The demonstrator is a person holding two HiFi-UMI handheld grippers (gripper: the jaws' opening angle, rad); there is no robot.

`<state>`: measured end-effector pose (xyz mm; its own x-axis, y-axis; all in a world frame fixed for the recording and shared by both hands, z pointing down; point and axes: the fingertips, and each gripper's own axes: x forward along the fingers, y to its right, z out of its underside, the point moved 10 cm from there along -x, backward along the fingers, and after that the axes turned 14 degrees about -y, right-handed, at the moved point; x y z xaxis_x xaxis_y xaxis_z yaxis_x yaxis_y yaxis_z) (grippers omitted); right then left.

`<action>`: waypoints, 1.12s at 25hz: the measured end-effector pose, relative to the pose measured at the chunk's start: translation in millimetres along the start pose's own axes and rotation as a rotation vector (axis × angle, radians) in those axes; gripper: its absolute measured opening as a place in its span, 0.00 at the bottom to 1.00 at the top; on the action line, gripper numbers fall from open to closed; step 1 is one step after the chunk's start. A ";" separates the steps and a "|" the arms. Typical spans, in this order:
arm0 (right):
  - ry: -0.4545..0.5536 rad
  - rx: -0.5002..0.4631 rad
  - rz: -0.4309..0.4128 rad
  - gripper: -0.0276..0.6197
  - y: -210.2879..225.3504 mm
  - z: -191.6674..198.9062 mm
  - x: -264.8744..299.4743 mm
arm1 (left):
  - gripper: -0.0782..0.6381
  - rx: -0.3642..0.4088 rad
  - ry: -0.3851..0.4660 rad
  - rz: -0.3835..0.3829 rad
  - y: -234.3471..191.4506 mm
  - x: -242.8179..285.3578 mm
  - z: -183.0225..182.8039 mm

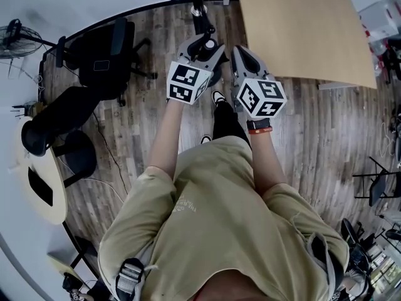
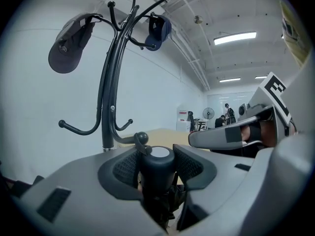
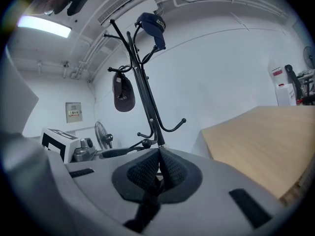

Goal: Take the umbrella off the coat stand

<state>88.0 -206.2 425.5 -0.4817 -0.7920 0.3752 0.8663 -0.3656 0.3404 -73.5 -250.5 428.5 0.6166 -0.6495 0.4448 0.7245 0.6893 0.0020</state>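
The umbrella's black handle (image 2: 156,168), a round stub with a pale top, stands upright between the pads of my left gripper (image 2: 156,163), which is shut on it. A ball-tipped lower hook (image 2: 140,138) of the dark coat stand (image 2: 106,92) sits just beside the handle top. My right gripper (image 3: 158,156) has its pad tips pressed together, with a dark strip below them that I cannot identify. In the head view both grippers, the left (image 1: 207,46) and the right (image 1: 241,54), are held side by side in front of the stand (image 1: 199,8). The rest of the umbrella is hidden.
A grey cap (image 2: 69,45) and a blue cap (image 2: 158,31) hang on the stand's upper hooks. A wooden table (image 1: 301,24) stands to the right. Black office chairs (image 1: 103,55) and a fan (image 1: 14,36) are at the left, with a round table (image 1: 37,187) nearer.
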 end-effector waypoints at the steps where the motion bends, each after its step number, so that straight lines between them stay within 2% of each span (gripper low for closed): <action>1: 0.004 0.001 0.002 0.07 -1.1 -0.2 -2.3 | 0.41 0.004 0.001 0.003 2.1 -2.8 -0.6; 9: 0.033 0.011 0.028 0.07 -5.8 2.1 -19.9 | 0.40 0.043 0.029 0.015 14.9 -19.9 -12.6; 17: 0.060 0.012 0.040 0.07 -7.7 2.6 -35.5 | 0.40 0.010 0.033 -0.003 26.0 -38.5 -9.4; 22: 0.064 -0.018 0.044 0.07 -16.0 4.7 -43.5 | 0.40 -0.061 0.041 -0.056 27.8 -60.3 -4.6; 28: 0.071 -0.089 0.057 0.07 -25.0 5.8 -52.3 | 0.40 -0.161 0.050 -0.164 29.6 -89.2 6.8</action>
<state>90.8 -152.8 402.4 -0.4234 -0.8443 0.3286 0.9018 -0.3583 0.2416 -109.1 -170.1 395.0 0.4983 -0.7666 0.4049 0.8535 0.5157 -0.0741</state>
